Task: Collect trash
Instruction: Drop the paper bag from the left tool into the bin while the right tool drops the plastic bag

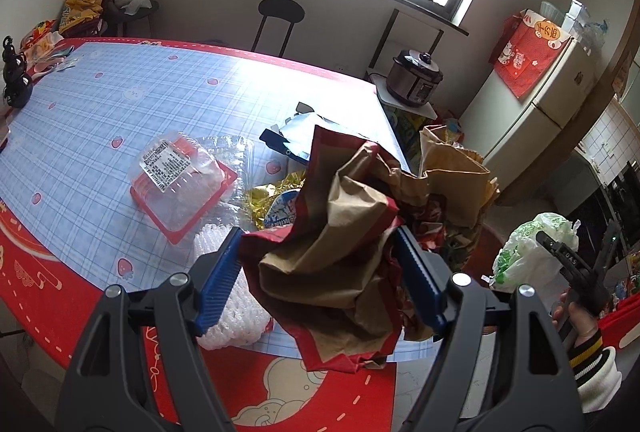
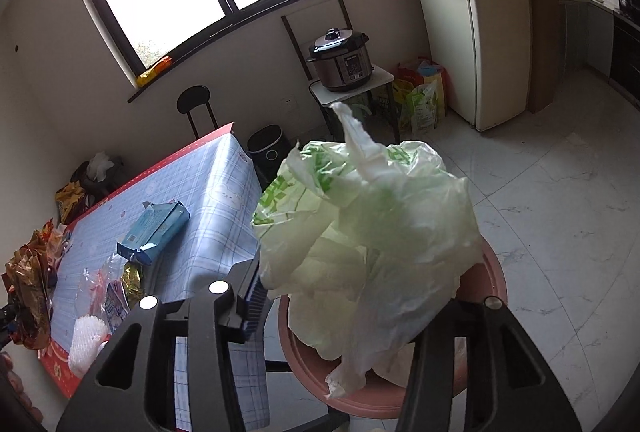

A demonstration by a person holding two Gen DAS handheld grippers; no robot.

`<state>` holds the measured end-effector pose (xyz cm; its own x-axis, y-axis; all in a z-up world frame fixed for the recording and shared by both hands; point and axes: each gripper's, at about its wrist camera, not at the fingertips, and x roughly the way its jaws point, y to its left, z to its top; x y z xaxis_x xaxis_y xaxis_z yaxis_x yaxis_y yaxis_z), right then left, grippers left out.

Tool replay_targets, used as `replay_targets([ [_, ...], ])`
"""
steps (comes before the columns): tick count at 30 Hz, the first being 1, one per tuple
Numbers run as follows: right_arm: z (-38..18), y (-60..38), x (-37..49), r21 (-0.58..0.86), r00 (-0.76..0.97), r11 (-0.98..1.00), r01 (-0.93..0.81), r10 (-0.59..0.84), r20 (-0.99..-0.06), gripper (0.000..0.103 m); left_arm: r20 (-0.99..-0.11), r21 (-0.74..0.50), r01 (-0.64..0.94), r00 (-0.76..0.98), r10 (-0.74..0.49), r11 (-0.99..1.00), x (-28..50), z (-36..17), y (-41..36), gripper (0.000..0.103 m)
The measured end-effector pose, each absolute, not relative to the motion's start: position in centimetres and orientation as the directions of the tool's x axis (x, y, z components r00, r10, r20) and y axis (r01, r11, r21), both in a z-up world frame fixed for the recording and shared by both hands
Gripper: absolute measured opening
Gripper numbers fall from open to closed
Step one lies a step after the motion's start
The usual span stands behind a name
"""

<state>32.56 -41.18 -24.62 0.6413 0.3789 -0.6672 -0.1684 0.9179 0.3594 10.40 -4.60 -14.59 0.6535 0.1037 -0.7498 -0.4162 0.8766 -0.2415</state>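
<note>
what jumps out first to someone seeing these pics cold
First the crumpled brown and red paper bag clamped in the left gripper above the table edge. Next the white and green plastic bag at the right gripper, over a pink bin on the floor. On the table behind lies a clear plastic clamshell box.

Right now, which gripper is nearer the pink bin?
Right. The right gripper hangs directly above the pink bin with the plastic bag; the left gripper is off beside it, over the table edge.
</note>
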Motion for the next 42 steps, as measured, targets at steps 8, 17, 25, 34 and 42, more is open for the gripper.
replay_targets([
  [8,-24.2,-42.7,32.9,0.366,0.654,0.917,-0.157,0.374,-0.657,0.086,-0.756,-0.228,-0.348,0.652,0.060,0.910,13.4,-14.3,-7.6,0.075],
  [17,-22.2,-46.8,30.2,0.364,0.692,0.923,-0.124,0.343,-0.635,0.095,-0.764,-0.219,-0.171,0.643,-0.060,0.961,19.4,-15.4,-13.9,0.075],
  [25,-21.4,-51.1,26.4,0.292,0.709,0.955,-0.059,0.246,-0.661,0.098,-0.786,-0.210,0.051,0.585,-0.200,0.976,26.4,-18.3,-22.7,0.075],
  [34,-22.0,-54.9,23.7,0.265,0.715,0.962,0.074,0.134,-0.686,0.098,-0.797,-0.187,0.168,0.550,-0.249,0.968,32.0,-21.0,-30.1,0.095],
  [42,-22.1,-52.9,23.8,0.283,0.717,0.958,0.043,0.168,-0.677,0.098,-0.776,-0.156,0.104,0.603,-0.187,0.982,29.6,-19.1,-25.7,0.097],
])
